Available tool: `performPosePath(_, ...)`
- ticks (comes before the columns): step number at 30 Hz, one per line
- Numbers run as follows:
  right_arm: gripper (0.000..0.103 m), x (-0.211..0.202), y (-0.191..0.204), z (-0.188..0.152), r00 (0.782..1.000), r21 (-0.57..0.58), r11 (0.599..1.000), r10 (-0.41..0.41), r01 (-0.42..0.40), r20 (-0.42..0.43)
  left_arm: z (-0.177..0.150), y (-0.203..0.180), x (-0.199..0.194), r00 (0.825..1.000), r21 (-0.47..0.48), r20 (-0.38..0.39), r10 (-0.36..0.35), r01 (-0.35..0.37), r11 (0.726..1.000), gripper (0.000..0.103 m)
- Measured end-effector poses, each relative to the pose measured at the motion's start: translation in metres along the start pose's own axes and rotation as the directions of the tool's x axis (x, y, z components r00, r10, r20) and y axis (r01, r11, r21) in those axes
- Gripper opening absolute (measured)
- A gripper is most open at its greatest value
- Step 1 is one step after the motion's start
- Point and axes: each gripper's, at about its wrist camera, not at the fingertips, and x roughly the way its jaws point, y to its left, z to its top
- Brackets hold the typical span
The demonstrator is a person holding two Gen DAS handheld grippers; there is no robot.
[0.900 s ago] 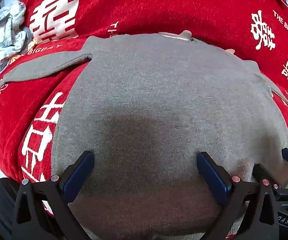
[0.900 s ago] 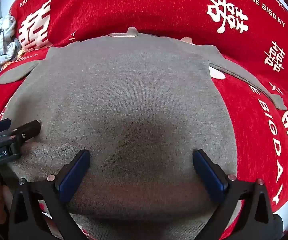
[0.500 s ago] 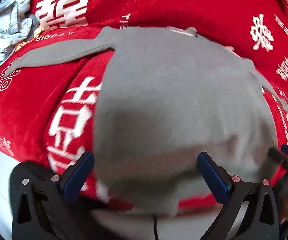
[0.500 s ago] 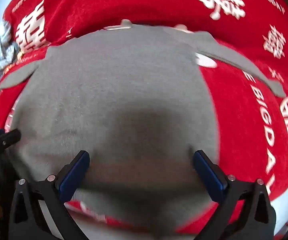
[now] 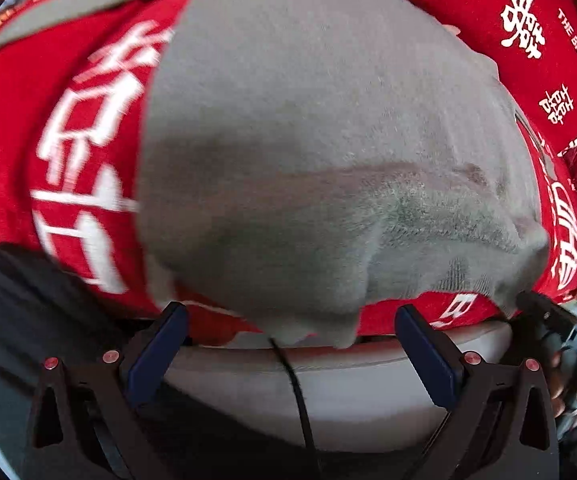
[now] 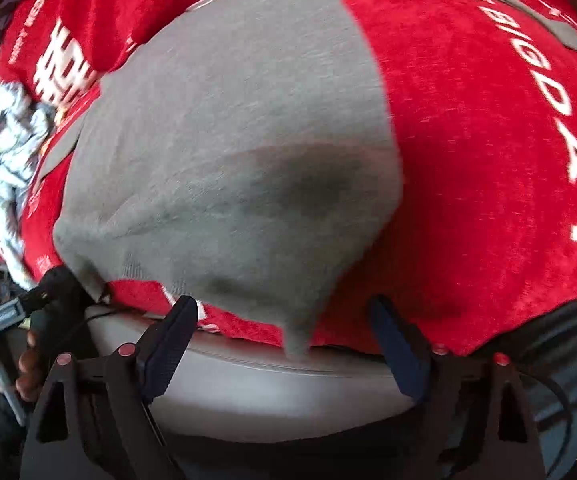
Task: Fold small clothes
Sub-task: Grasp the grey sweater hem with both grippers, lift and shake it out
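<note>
Both hand-held grippers, left [image 5: 290, 344] and right [image 6: 284, 338], hang with jaws apart, empty, just below the grey garment's [image 5: 308, 128] hem. Pinching both hem corners evenly should keep the fold square. That garment lies flat on a red printed blanket [image 6: 488, 140]; crumpled pale clothes [image 6: 4, 148] sit left of it.

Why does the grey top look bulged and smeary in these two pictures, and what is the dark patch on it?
Left wrist view: the fisheye lens bulges the grey top, and motion blur smears the red cloth. Right wrist view: same bulge; the dark patch looks like a shadow, the lettering is streaked.
</note>
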Motion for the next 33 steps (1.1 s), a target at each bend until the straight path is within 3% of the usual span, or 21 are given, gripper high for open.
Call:
performPosePath(1,0.089,0.002,0.003,0.002,1.0,-0.003,1.0,-0.004,0.004,-0.002,0.005,-0.005,0.007,1.0,-0.006,-0.008,-0.004,0.004,1.0,0.103)
performPosePath(2,0.088,0.002,0.006,0.0,1.0,-0.009,1.0,-0.019,0.019,0.001,0.01,-0.011,0.013,1.0,-0.006,-0.008,0.002,-0.002,1.0,0.089)
performPosePath(3,0.082,0.003,0.007,-0.001,0.999,-0.016,0.999,-0.037,0.037,0.004,0.014,-0.014,0.016,1.0,-0.004,-0.015,0.006,-0.006,1.0,0.069)
performPosePath(4,0.077,0.003,0.006,-0.001,0.999,-0.022,0.999,-0.044,0.044,0.008,0.018,-0.015,0.023,0.999,-0.006,-0.048,0.024,-0.025,1.0,0.066)
performPosePath(5,0.062,0.002,0.007,-0.002,0.999,-0.029,0.998,-0.05,0.051,0.015,0.019,-0.016,0.027,0.998,-0.011,-0.065,0.021,-0.022,1.0,0.059)
performPosePath(6,0.033,0.002,0.008,-0.004,0.999,-0.036,0.998,-0.043,0.044,0.016,0.019,-0.016,0.029,0.997,-0.015,-0.074,0.017,-0.018,1.0,0.039)
performPosePath(7,0.016,0.003,0.007,-0.003,1.0,-0.041,0.999,-0.031,0.031,0.002,0.021,-0.016,0.03,0.996,-0.022,-0.087,0.011,-0.013,1.0,0.03)
performPosePath(8,0.007,0.007,0.006,-0.004,0.999,-0.046,0.999,-0.02,0.019,-0.028,0.022,-0.015,0.03,0.995,-0.031,-0.098,-0.002,-0.001,1.0,0.022)
performPosePath(10,0.007,0.011,0.009,-0.007,0.999,-0.066,0.998,-0.016,0.012,-0.052,0.029,-0.016,0.026,0.996,-0.046,-0.092,-0.009,0.005,0.999,0.018)
performPosePath(13,0.007,0.002,0.014,-0.01,0.999,-0.105,0.994,-0.005,0.0,-0.048,0.03,-0.02,0.017,0.996,-0.042,-0.084,0.006,-0.009,0.999,0.018)
performPosePath(16,0.007,-0.003,0.005,-0.016,0.996,-0.098,0.995,-0.023,0.015,-0.08,0.026,-0.026,0.008,0.993,0.002,-0.1,0.065,-0.065,0.998,0.018)
performPosePath(19,0.007,-0.005,-0.009,-0.026,0.99,-0.072,0.997,-0.041,0.031,-0.136,0.035,-0.04,0.022,0.965,0.073,-0.186,0.185,-0.175,0.982,0.018)
performPosePath(21,0.007,-0.001,-0.014,-0.031,0.985,-0.079,0.996,-0.059,0.046,-0.16,0.04,-0.045,0.029,0.952,0.098,-0.211,0.222,-0.205,0.974,0.018)
performPosePath(24,0.011,0.009,-0.022,-0.029,0.975,-0.052,0.996,-0.084,0.074,-0.207,0.06,-0.066,0.02,0.96,0.129,-0.156,0.235,-0.216,0.968,0.018)
performPosePath(26,0.016,0.004,-0.028,-0.027,0.977,-0.03,0.997,-0.074,0.07,-0.199,0.077,-0.08,0.003,0.977,0.144,-0.082,0.199,-0.186,0.972,0.018)
performPosePath(28,0.026,-0.015,-0.033,-0.018,0.989,-0.021,0.996,-0.094,0.092,-0.115,0.09,-0.09,-0.017,0.989,0.153,0.004,0.146,-0.145,0.978,0.032)
performPosePath(30,0.055,-0.04,-0.036,-0.012,0.989,-0.009,0.989,-0.147,0.147,0.017,0.107,-0.101,-0.03,0.984,0.146,0.101,0.148,-0.162,0.976,0.098)
performPosePath(31,0.061,-0.052,-0.035,-0.008,0.982,-0.003,0.986,-0.165,0.166,0.091,0.112,-0.101,-0.044,0.958,0.124,0.227,0.174,-0.206,0.971,0.1)
performPosePath(33,0.067,-0.069,-0.029,-0.004,0.96,-0.009,0.982,-0.18,0.186,0.213,0.11,-0.111,-0.055,0.907,0.095,0.371,0.2,-0.251,0.963,0.1)
